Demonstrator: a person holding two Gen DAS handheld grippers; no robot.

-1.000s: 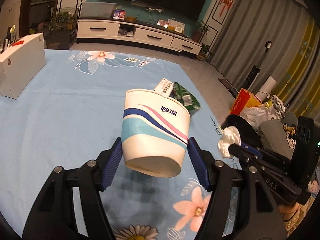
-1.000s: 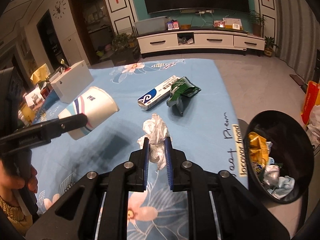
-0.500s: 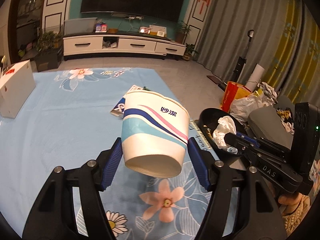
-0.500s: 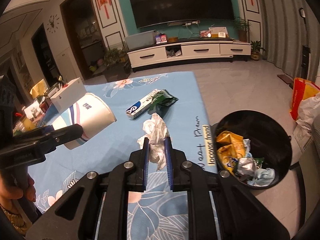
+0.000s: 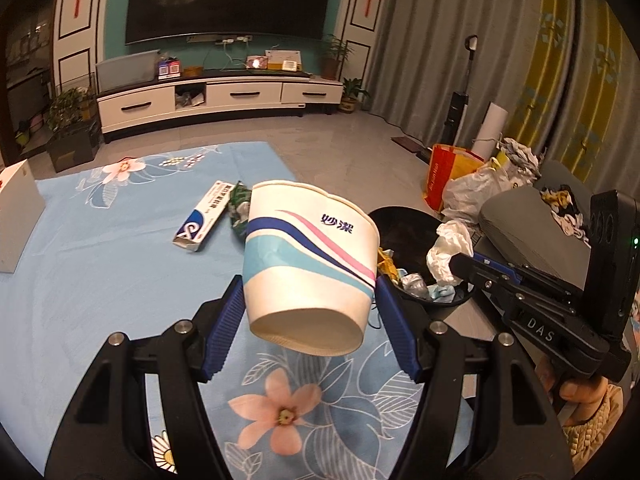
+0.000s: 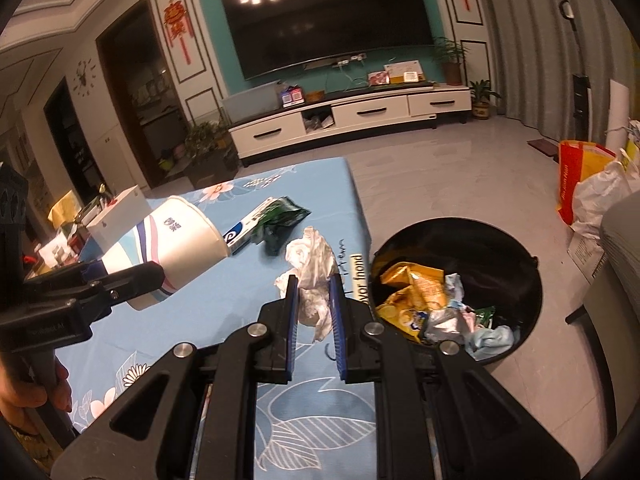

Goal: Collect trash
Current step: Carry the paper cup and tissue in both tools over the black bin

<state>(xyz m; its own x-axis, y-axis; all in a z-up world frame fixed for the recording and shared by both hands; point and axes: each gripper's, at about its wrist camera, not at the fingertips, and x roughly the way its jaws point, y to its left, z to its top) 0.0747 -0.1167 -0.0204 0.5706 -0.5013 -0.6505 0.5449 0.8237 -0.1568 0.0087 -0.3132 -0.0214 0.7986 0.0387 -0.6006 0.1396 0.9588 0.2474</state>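
Observation:
My left gripper (image 5: 310, 312) is shut on a white paper cup (image 5: 310, 264) with blue and pink stripes, held above the table's right edge; the cup also shows in the right wrist view (image 6: 176, 244). My right gripper (image 6: 314, 300) is shut on a crumpled white tissue (image 6: 314, 264), also seen in the left wrist view (image 5: 448, 252), near the rim of a black trash bin (image 6: 520, 256) that holds wrappers. A blue-and-white toothpaste box (image 5: 204, 216) and a green wrapper (image 6: 284, 220) lie on the blue floral tablecloth (image 5: 100, 280).
A white box (image 5: 16, 216) stands at the table's left edge. On the floor right of the bin (image 5: 404, 220) are an orange bag (image 5: 448, 176), a white plastic bag (image 5: 476, 196) and a grey seat (image 5: 532, 232). A TV cabinet (image 5: 216, 98) stands far behind.
Both grippers have moved right and up toward the bin, each holding its item. The bin and its contents have come into fuller view.

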